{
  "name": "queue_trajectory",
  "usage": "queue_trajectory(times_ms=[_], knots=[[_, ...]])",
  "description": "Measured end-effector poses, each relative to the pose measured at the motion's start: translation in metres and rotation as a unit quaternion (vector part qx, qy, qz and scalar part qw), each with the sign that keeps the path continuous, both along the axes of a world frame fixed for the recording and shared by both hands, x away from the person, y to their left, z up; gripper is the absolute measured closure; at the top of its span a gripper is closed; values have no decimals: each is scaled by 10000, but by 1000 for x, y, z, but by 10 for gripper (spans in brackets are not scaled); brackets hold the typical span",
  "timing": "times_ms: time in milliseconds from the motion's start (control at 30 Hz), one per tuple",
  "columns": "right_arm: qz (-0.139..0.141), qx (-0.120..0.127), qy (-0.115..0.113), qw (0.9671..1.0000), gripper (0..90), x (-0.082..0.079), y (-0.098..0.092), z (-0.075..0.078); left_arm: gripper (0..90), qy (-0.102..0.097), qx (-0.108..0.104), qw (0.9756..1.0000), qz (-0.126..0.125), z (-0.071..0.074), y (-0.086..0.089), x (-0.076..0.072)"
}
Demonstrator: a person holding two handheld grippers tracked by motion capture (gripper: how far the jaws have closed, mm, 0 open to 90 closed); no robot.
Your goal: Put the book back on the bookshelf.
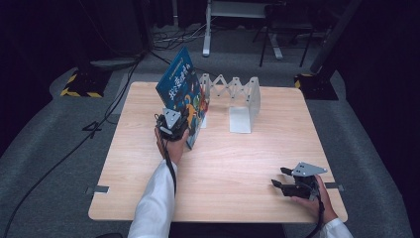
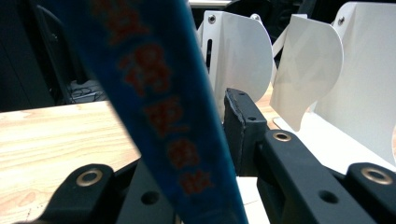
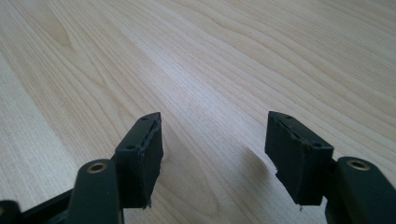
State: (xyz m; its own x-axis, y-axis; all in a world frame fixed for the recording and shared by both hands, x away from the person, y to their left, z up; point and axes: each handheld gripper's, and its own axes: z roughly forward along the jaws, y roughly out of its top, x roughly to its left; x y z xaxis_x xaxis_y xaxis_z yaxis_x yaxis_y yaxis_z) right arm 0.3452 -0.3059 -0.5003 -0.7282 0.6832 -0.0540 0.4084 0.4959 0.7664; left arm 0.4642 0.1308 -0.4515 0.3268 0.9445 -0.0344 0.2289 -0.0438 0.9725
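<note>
Light: overhead, bright on the bench [image 1: 223, 173]; room around it nearly black.
Shadows: soft, short, under the right gripper [image 3: 215, 140] on the wood.
Blur: blue book [image 2: 159, 116] spine close to the left gripper's lens, lettering smeared.
Sharpness: wood grain crisp in the right gripper view.
Glare: mild sheen on the white bookstand [image 2: 364, 70].

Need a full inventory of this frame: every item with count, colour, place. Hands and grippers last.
book: 1, blue cover, standing tilted at the table's far left, its spine between the left gripper's jaws
expandable book rack: 1, white, far centre of the table, right of the book
table: 1, light wood
cables: several, black, on the grey floor left of and behind the table
left gripper: 1, black, at the book's lower edge
right gripper: 1, black, jaws open with nothing between them, near right corner
sleeves: 2, white, bottom edge
</note>
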Motion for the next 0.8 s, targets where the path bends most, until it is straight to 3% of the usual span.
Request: queue_trajectory(times_ms=[367,633,800], knots=[[5,3,21,10000,378,0,0,0,671,36,227,9996,-189,-5,-4,-9],[5,9,20,10000,378,0,0,0,616,2,615,9977,-289,-3,-8,-18],[11,27,47,10000,377,0,-1,0,551,49,657,9971,-380,-1,-6,-18]])
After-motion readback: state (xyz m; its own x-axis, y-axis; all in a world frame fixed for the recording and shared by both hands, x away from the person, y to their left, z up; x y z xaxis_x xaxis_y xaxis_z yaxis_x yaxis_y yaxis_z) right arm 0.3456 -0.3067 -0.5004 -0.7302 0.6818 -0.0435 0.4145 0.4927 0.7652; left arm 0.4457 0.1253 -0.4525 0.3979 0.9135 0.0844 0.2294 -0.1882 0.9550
